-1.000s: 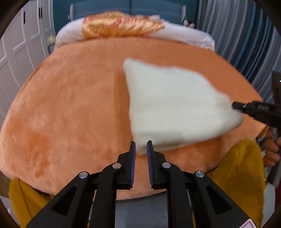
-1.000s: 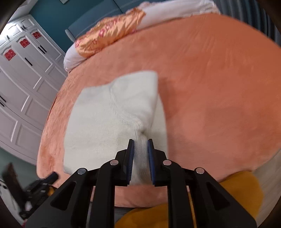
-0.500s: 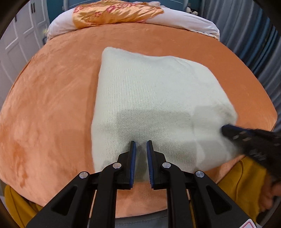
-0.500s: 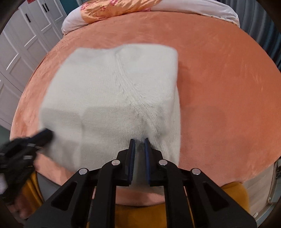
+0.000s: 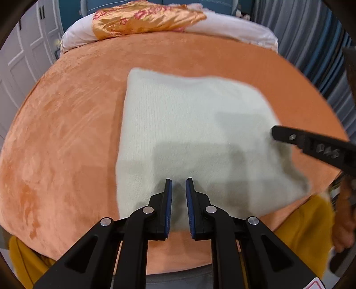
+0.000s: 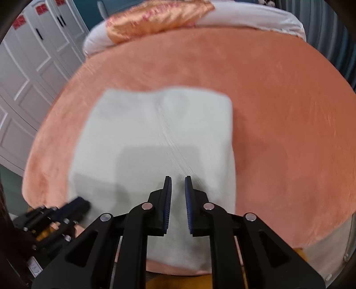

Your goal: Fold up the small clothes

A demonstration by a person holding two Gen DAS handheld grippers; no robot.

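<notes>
A cream knitted garment lies folded into a rough square on the orange bedspread; it also shows in the right wrist view. My left gripper hovers over its near left edge, jaws slightly apart with nothing between them. My right gripper is over its near right part, jaws slightly apart and empty; it shows from the side in the left wrist view. The left gripper appears at the lower left of the right wrist view.
An orange satin pillow and a white duvet lie at the bed's head. White wardrobe doors stand to the left, blue curtains to the right. The bed's near edge is just below the grippers.
The right gripper let go of the garment's edge and opened slightly. The garment now lies flat. Both grippers drew back and up a little.
</notes>
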